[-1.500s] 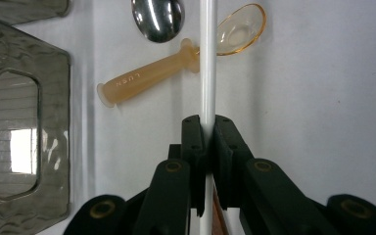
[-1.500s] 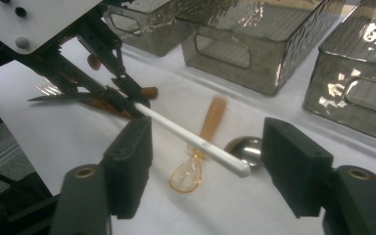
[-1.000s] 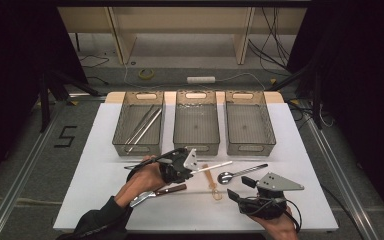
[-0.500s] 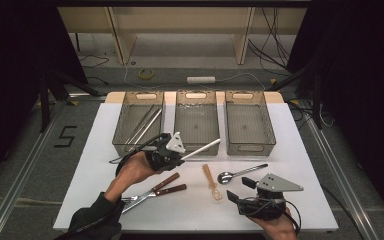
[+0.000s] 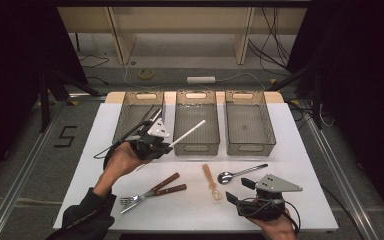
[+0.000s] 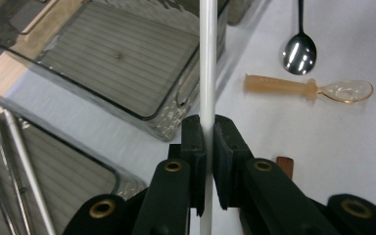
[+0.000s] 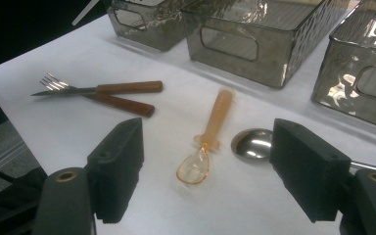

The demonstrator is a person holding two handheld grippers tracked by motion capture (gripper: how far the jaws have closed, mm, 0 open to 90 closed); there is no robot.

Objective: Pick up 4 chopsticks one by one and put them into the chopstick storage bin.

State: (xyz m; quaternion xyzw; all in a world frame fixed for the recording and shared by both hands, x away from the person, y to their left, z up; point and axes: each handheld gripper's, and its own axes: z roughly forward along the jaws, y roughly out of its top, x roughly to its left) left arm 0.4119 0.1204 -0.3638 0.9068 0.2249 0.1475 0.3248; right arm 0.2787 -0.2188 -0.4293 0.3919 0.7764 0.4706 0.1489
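Observation:
My left gripper (image 5: 166, 145) is shut on a thin white stick (image 5: 187, 133) and holds it in the air, over the front edge of the left bin (image 5: 125, 107) and middle bin (image 5: 196, 145). In the left gripper view the white stick (image 6: 207, 73) runs straight up from between the pads. My right gripper (image 5: 238, 191) rests near the table's front right. Its jaws have just been opening and stand wide, gripping nothing. Just ahead of them on the table lie an orange plastic spoon (image 7: 208, 142) and a metal spoon (image 7: 252, 143).
Three clear grey bins stand in a row at the back; the left bin (image 6: 54, 186) holds several metal rods, and the right bin (image 5: 250, 122) stands beside the middle one. Two wooden-handled forks (image 5: 152, 192) lie crossed at the front left of the white table (image 5: 305, 150).
My left gripper has risen with the white stick and moved back and left, from the table's middle to the front of the bins. The right hand has stayed put.

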